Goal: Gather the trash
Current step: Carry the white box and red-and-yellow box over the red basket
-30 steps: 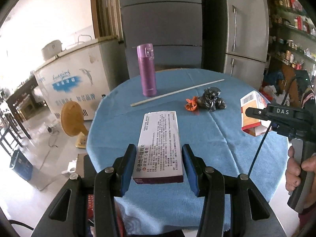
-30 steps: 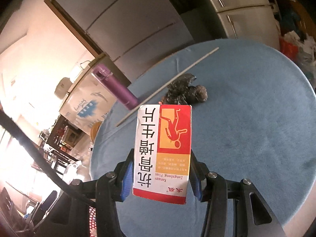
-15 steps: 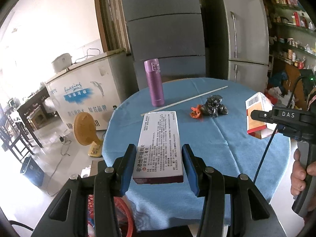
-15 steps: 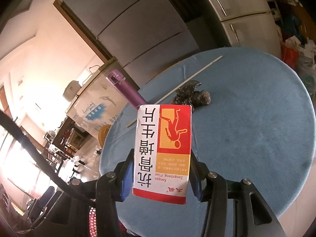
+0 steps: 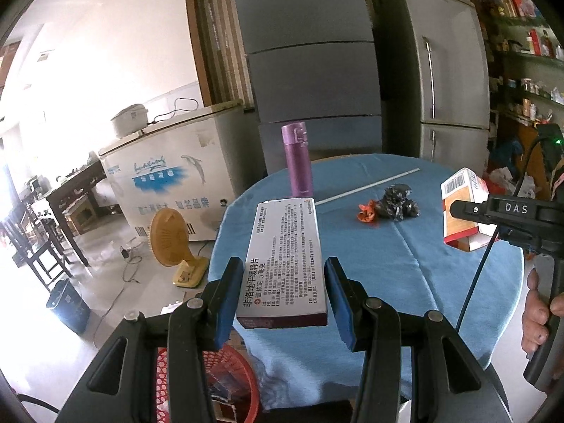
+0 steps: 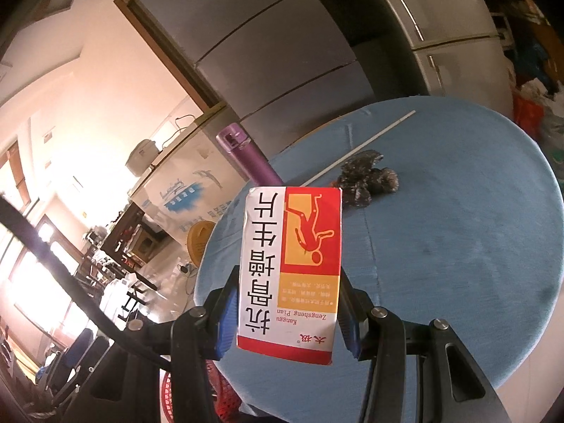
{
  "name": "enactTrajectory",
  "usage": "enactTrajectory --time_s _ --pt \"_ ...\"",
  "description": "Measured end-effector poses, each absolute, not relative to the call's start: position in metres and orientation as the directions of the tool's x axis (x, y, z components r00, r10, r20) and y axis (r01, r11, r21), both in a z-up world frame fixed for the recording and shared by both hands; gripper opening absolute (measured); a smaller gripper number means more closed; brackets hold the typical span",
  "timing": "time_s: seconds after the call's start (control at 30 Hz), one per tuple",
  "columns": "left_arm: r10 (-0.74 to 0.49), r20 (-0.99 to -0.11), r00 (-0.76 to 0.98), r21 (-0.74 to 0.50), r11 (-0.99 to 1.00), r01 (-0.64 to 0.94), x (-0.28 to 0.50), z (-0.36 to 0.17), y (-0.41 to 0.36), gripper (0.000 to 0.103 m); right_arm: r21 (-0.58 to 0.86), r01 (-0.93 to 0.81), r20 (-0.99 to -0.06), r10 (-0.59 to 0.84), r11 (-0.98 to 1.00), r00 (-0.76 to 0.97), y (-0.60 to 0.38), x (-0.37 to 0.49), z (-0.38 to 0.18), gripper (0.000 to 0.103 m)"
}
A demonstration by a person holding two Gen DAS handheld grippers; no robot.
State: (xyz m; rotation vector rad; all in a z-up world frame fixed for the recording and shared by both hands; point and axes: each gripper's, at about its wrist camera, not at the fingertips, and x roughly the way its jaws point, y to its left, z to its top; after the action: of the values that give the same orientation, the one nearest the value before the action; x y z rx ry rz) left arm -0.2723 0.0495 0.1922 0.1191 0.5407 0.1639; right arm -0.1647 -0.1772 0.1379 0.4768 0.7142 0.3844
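Both boxes have been lifted back from the blue table (image 5: 440,264) — a red basket (image 5: 225,370) now shows below. The white-and-purple box (image 5: 283,264) is clamped in the left gripper (image 5: 283,299), the red-and-white box (image 6: 290,271) in the right gripper (image 6: 287,313); black crumpled trash (image 5: 400,199) lies far on the table.

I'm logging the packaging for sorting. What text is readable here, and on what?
"Kanggu Zengsheng Pian", upside down, with "抗骨增生片": red and white box in the right tongs.
"非洛地平缓释片": white box in the left tongs; its fine print is too small.
"DAS": right tongs' body.
Freezer lettering: blurred.
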Motion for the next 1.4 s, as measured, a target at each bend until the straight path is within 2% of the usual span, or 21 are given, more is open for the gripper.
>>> enactTrajectory --time_s 0.77,1.4 --pt "0.265 -0.513 0.816 0.146 0.964 -0.221 -0.291 0.182 0.090 0.049 0.531 -0.233 -0.536 0.536 0.815 0.652 -0.137 -0.169 0.134 0.051" --pt "0.316 -0.514 0.798 0.137 0.948 -0.288 -0.315 0.174 0.125 0.049 0.486 -0.351 -0.543 0.591 0.800 0.596 -0.081 -0.193 0.138 0.051"
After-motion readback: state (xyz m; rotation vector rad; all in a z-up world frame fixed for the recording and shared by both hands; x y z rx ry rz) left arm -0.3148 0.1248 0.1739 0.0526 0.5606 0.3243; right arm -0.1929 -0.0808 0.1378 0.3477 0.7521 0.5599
